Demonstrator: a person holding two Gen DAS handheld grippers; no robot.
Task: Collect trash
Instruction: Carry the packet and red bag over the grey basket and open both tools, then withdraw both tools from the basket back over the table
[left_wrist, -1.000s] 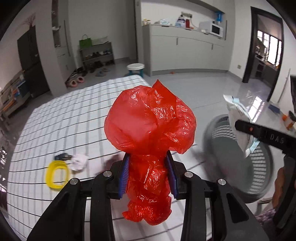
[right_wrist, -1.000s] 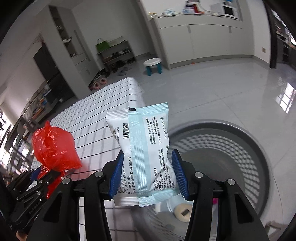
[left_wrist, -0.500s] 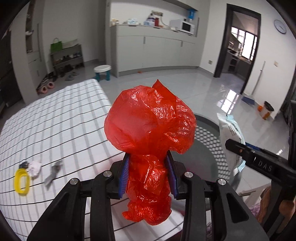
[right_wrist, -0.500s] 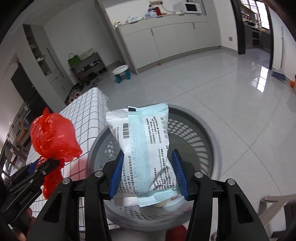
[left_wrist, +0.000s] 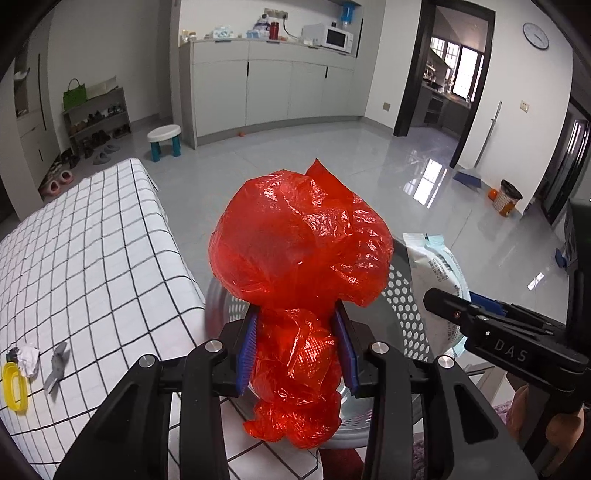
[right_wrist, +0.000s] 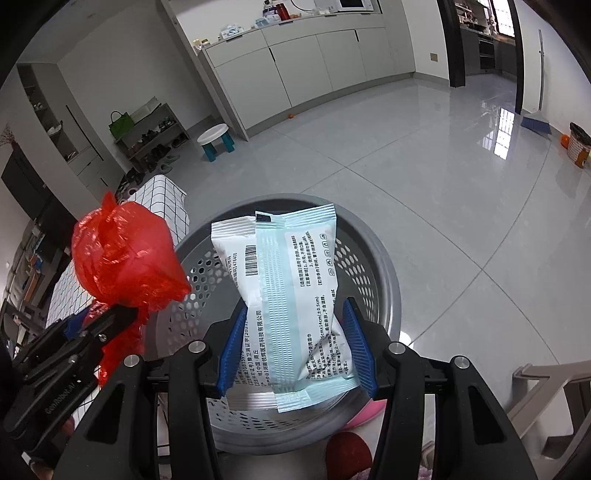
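While one grey basket (right_wrist: 384, 266) stood below, the left gripper (left_wrist: 297, 349) clenched one red plastic bag (left_wrist: 299, 243) and the right gripper (right_wrist: 295, 343) clasped one white-and-blue packet (right_wrist: 291, 280) above it; three scraps lay on the checked table (left_wrist: 92, 258).

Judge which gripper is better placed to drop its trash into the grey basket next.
Right, probably. The right gripper holds the white packet directly over the grey basket. The left gripper, gripping the red bag, sits nearer the basket's table-side rim.
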